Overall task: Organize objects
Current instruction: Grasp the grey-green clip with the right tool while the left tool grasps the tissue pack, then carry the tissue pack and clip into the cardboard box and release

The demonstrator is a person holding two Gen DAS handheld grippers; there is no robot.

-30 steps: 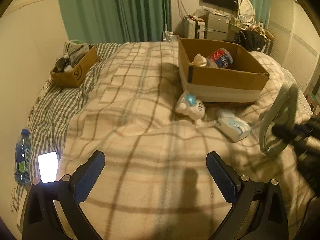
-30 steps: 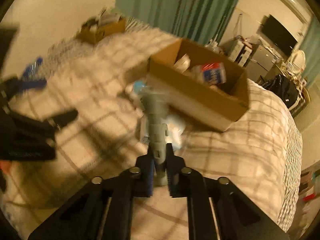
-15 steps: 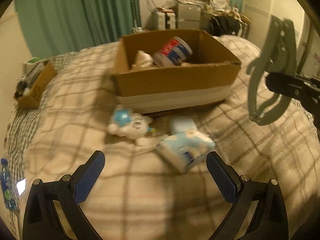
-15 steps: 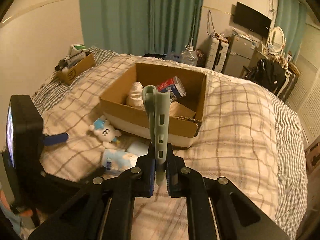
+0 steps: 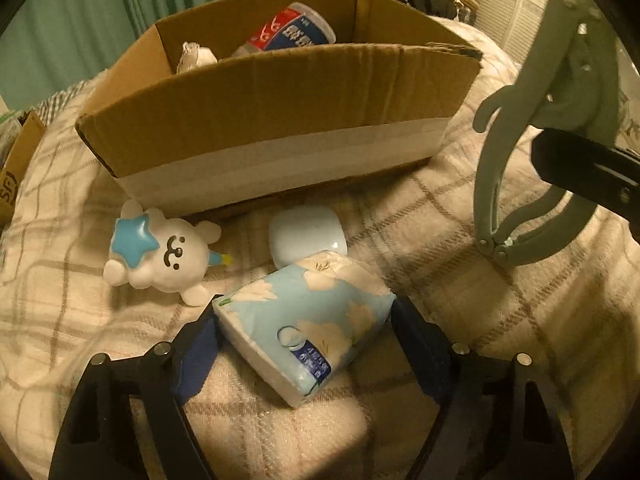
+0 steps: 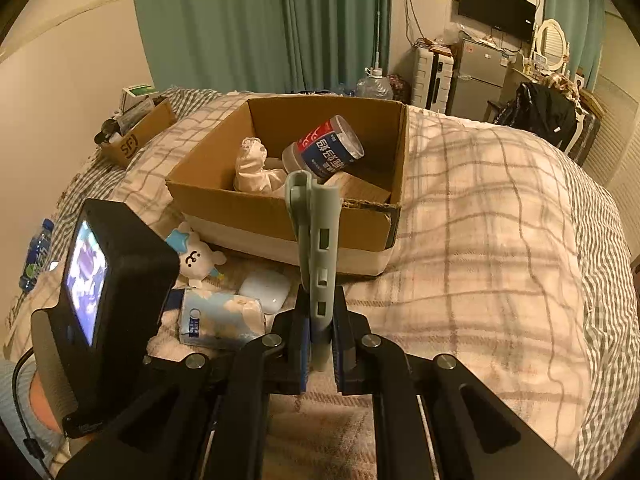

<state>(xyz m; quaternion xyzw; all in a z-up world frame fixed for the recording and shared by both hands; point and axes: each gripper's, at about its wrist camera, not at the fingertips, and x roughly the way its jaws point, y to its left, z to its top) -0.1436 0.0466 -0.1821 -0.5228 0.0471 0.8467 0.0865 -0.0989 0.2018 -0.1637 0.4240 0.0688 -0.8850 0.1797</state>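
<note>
Now the left gripper (image 5: 304,344) straddles a tissue pack (image 5: 306,324) on the bed while the right gripper (image 6: 320,344) grips a grey-green clip (image 6: 318,240).

Its jaws stand spread on either side of the blue-and-white tissue pack, close to its ends, though whether the pads touch it cannot be told. The right jaws are clenched on the clip's lower part, holding it upright above the plaid blanket (image 6: 480,240), just in front of the cardboard box (image 5: 280,120). A white plush toy (image 5: 160,256) with a blue star and a white rounded case (image 5: 306,234) lie beside the pack, near the box's front wall. Inside the box are a red-and-blue labelled jar (image 6: 324,148) and a white bundle (image 6: 252,164).
</note>
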